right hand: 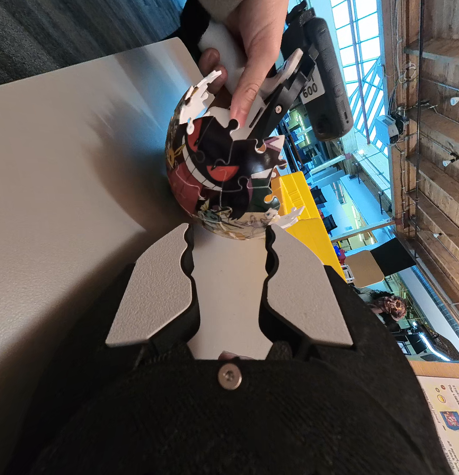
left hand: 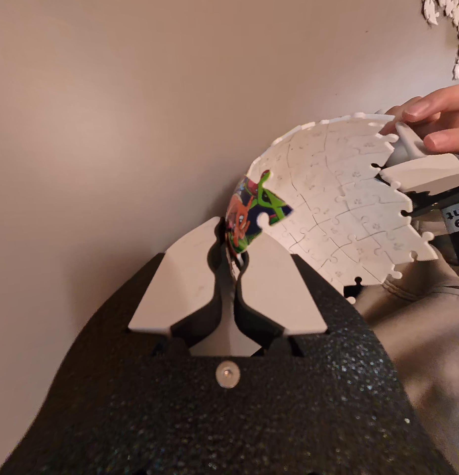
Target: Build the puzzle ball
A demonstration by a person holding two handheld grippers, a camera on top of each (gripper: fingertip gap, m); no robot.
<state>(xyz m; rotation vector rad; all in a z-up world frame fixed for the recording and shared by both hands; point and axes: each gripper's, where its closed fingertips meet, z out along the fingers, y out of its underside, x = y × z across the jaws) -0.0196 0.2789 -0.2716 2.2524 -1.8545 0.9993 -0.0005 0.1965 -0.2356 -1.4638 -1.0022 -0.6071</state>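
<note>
Right gripper (right hand: 229, 231) jaws stood apart; the channel between them was clear down to the pale tabletop (right hand: 56, 180). Directly ahead, the half-built printed puzzle ball (right hand: 218, 180) blocked passage, with a bare hand (right hand: 251, 51) touching its far rim. Yellow plastic bin (right hand: 297, 195) stood just beside, right.

**A large industrial-style workspace**

Beyond a pale table (right hand: 69, 180), the right wrist view opens onto a tall hall: a grid-paned skylight (right hand: 356, 33), timber beams (right hand: 428, 128) hung with cables and spot lamps, a mounted camera (right hand: 388, 128), yellow bins (right hand: 297, 195) and distant shelving (right hand: 300, 136).
</note>
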